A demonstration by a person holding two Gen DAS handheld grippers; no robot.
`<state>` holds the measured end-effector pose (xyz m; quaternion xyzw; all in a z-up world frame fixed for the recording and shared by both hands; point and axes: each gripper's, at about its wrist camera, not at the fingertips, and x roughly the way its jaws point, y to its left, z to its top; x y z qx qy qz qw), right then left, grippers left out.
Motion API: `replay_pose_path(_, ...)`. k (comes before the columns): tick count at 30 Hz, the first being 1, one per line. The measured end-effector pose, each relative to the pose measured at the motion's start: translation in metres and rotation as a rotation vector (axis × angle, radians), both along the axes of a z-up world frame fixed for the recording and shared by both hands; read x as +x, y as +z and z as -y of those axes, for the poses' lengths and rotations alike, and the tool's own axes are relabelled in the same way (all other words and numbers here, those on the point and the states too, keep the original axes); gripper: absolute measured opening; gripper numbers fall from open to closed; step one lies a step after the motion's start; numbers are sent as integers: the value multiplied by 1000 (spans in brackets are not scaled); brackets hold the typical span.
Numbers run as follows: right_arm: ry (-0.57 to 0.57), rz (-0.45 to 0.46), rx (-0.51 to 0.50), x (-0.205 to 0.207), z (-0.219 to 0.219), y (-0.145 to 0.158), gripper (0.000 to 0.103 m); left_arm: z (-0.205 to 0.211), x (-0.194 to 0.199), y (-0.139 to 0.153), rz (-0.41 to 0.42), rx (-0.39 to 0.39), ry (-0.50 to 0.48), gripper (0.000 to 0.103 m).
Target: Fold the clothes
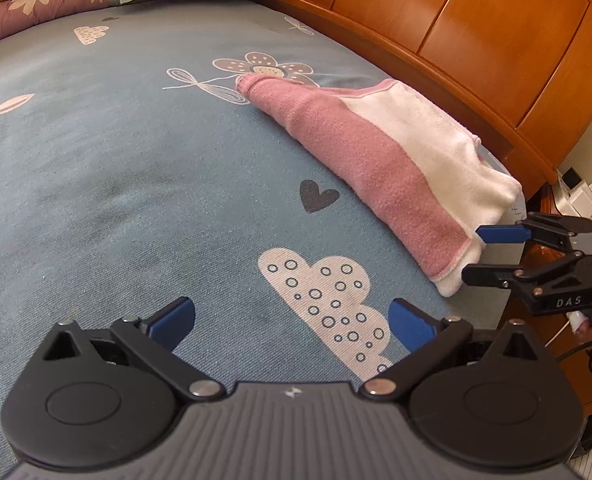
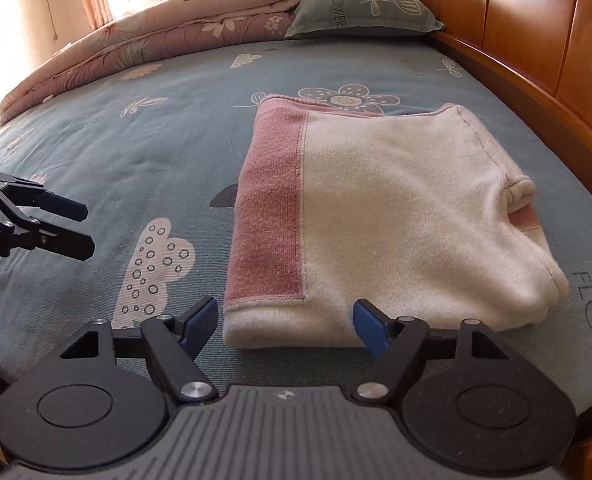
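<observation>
Pink-and-white garment (image 2: 376, 216): folded into a compact rectangle, lying flat on the bed sheet (image 2: 135, 140), close to the wooden bed frame (image 2: 536, 92).
Garment edges: pink band along its left side; hemmed near edge faces the right gripper; bunched fold at the right corner.
Right gripper (image 2: 285, 322): jaws spread apart, holding nothing; near hem sits between the blue fingertips (image 2: 366, 320), and contact cannot be told.
Left gripper (image 1: 291, 320): jaws spread apart, empty, above a cloud print, well apart from the garment.
Open room: wide bare sheet to the left of the garment, up to the rolled quilt (image 2: 155, 36) and pillow (image 2: 360, 8).
Restricted side: narrow strip of sheet between garment and frame.
Other: cables and white chargers (image 1: 580, 196) beyond the bed corner.
</observation>
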<state>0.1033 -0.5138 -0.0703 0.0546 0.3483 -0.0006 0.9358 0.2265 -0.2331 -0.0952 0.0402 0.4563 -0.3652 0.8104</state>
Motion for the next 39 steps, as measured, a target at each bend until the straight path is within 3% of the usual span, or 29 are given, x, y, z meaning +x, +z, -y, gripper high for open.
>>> replay_pose_path(5, -58, 20, -20, -1, 13, 2, 78, 4, -2, 0, -2, -20, -9, 102)
replay_pose_path(9, -178, -102, -58, 5, 38, -23, 73, 3, -4, -2, -1, -16, -16, 102)
replay_pose_path(13, -185, -22, -33, -6, 37, -12, 72, 2, 0, -2, 1, -7, -8, 102)
replay_pose_path(18, -136, 41, -88, 27, 31, 6, 72, 3, 1, -3, 11, 2, -7, 102)
replay_pose_path(24, -153, -21, -189, 80, 46, -14, 72, -4, -4, -2, 116, 69, 6, 102)
replay_pose_path(28, -193, -55, -170, 92, 57, -14, 72, -10, -2, 4, 165, 65, 16, 102)
replay_pose_path(34, -36, 16, -120, 113, 19, 16, 72, -9, 4, -1, 146, 61, 19, 102)
replay_pose_path(39, 66, -58, -187, 157, -8, -8, 72, -16, 4, -3, 155, 81, 27, 102)
